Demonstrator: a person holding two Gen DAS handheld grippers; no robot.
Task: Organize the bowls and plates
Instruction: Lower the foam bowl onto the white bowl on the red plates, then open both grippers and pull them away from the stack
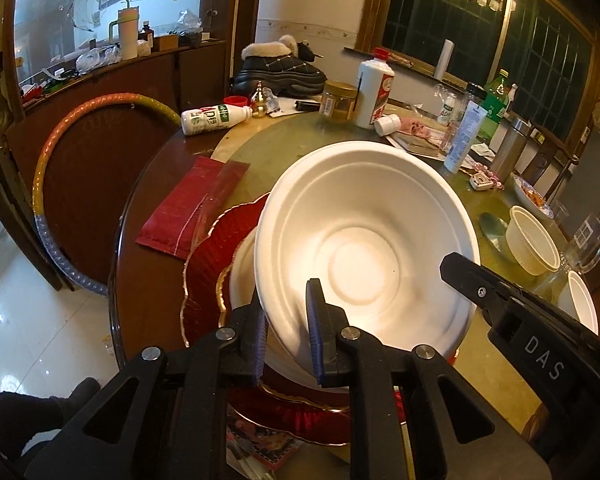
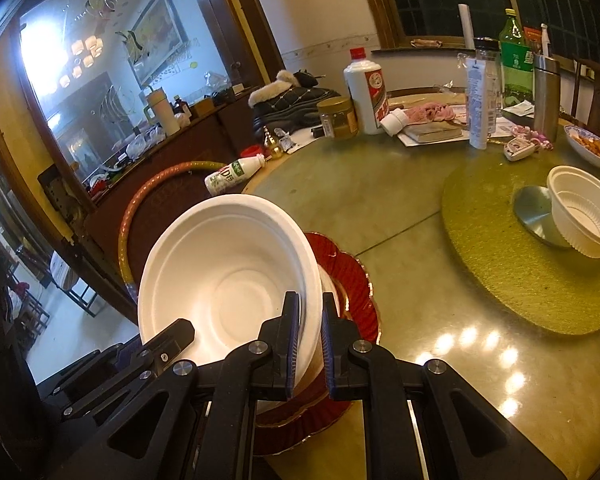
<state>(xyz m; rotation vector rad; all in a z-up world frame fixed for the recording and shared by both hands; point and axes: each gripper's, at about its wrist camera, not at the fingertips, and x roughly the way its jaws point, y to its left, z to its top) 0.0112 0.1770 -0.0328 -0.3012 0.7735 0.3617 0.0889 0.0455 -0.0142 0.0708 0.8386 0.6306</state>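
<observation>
A large white bowl [image 1: 364, 248] [image 2: 228, 272] is held tilted just above a stack of red gold-rimmed plates [image 1: 220, 240] [image 2: 348, 276]. Another white bowl [image 1: 242, 280] sits on the stack. My left gripper [image 1: 288, 320] [image 2: 180, 332] is shut on the bowl's near rim. My right gripper [image 2: 310, 308] [image 1: 456, 268] is shut on the rim at the opposite side. A ribbed cream bowl [image 1: 532, 244] [image 2: 584, 216] stands on a green mat [image 2: 520, 272] to the right, and a further white bowl [image 1: 580, 300] shows at the right edge.
A red packet [image 1: 192, 208] lies left of the plates near the table edge. At the back are a toppled milk bottle [image 1: 216, 118], a jar [image 1: 338, 102], a white liquor bottle [image 1: 374, 92] and more bottles. A patterned dish with food [image 2: 592, 148] and a glass mug [image 1: 584, 244] stand right.
</observation>
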